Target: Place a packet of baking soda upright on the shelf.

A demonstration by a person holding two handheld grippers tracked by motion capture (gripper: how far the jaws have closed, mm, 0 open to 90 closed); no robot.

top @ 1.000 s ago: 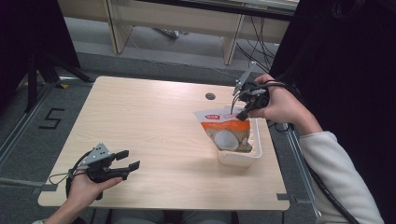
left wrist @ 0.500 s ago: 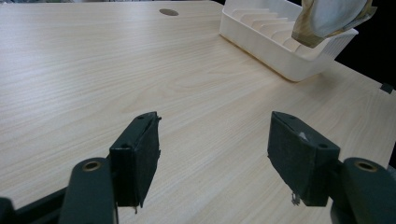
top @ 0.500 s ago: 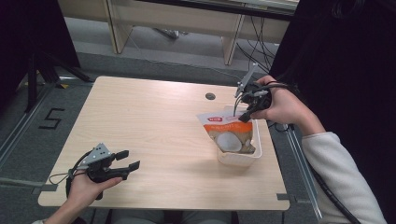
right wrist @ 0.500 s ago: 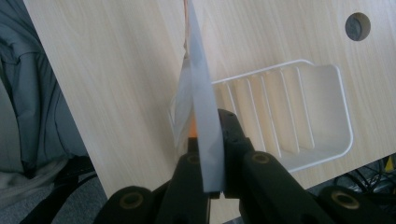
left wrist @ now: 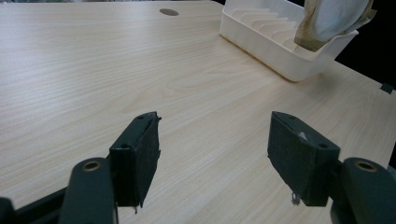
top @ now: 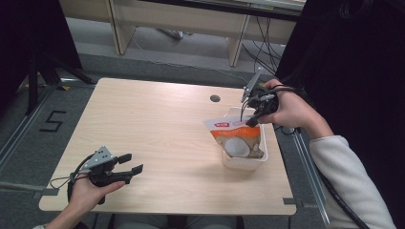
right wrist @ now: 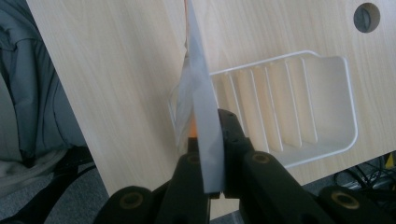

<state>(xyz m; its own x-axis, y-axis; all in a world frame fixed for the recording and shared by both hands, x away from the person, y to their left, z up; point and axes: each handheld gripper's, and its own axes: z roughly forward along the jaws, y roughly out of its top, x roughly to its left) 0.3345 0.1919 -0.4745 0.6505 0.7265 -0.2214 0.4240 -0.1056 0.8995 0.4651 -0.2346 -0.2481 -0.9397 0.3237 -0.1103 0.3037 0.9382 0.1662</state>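
Orange-and-white snack pouch (top: 237, 139) has tilted a little deeper into the white slotted tray (top: 244, 163) over the last second, so placement looks nearly done. Right gripper (top: 252, 119) pinches its top edge; left gripper (top: 130, 163) rests spread on the table (top: 157, 119).

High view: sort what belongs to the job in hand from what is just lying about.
In the job:
- snack pouch, top edge pinched by the right hand-held gripper
- white plastic tray under the pouch

Lying about:
- left hand-held gripper, open, holding nothing
- cable hole in the wooden table
- cables on the floor
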